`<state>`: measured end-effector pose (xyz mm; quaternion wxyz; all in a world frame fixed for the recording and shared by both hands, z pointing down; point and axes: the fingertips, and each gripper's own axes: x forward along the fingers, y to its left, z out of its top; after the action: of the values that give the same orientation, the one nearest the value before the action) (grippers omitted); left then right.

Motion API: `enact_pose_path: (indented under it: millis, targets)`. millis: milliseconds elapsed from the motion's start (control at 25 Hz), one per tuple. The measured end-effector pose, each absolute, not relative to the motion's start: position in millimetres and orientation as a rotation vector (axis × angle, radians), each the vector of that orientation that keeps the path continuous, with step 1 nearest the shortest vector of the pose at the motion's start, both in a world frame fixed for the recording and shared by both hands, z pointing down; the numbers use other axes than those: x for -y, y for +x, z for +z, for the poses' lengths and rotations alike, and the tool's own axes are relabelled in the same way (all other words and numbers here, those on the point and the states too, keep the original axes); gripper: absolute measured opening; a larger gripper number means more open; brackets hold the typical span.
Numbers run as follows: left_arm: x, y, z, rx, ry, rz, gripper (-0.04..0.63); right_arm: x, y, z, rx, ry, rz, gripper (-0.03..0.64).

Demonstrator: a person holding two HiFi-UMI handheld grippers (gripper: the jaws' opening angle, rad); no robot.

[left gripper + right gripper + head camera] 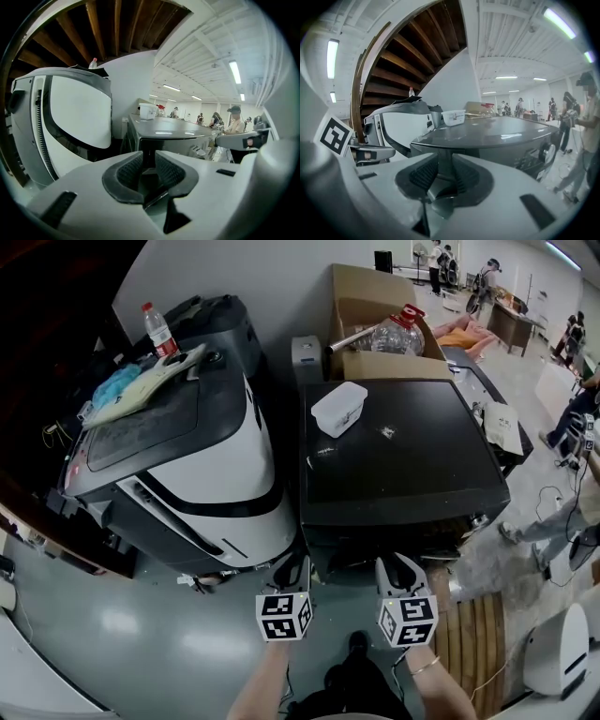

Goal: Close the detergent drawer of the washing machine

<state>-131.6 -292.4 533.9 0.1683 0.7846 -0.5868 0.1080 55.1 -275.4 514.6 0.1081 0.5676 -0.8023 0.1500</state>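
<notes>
Left hand-held gripper [292, 570] and right hand-held gripper [398, 568] both hang released and empty, just on the near side of the dark washing machine [412, 456]. Its detergent drawer [147, 147] looks to sit upper-left on the front. It's probably light, stiff plastic on runners, so push its face squarely, mid-panel.

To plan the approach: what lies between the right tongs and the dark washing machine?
Nothing: in the right gripper view, only bare air separates the right tongs from the washing machine.
</notes>
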Motion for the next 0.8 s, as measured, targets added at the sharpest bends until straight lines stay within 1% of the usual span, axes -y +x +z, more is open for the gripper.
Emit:
enact_pose_path:
  millis: [280,640,800]
  targets:
    - [265,-136,518,1.679,2.252,0.282,0.043,249,51,504,2.384,1.664,0.429,0.082]
    - [231,-142,508,1.671,2.273,0.264,-0.005,216,45,494,2.391,1.662,0.414,0.004]
    - [219,-144,506,1.665,2.28,0.256,-0.005,203,43,494,2.397,1.653,0.407,0.003]
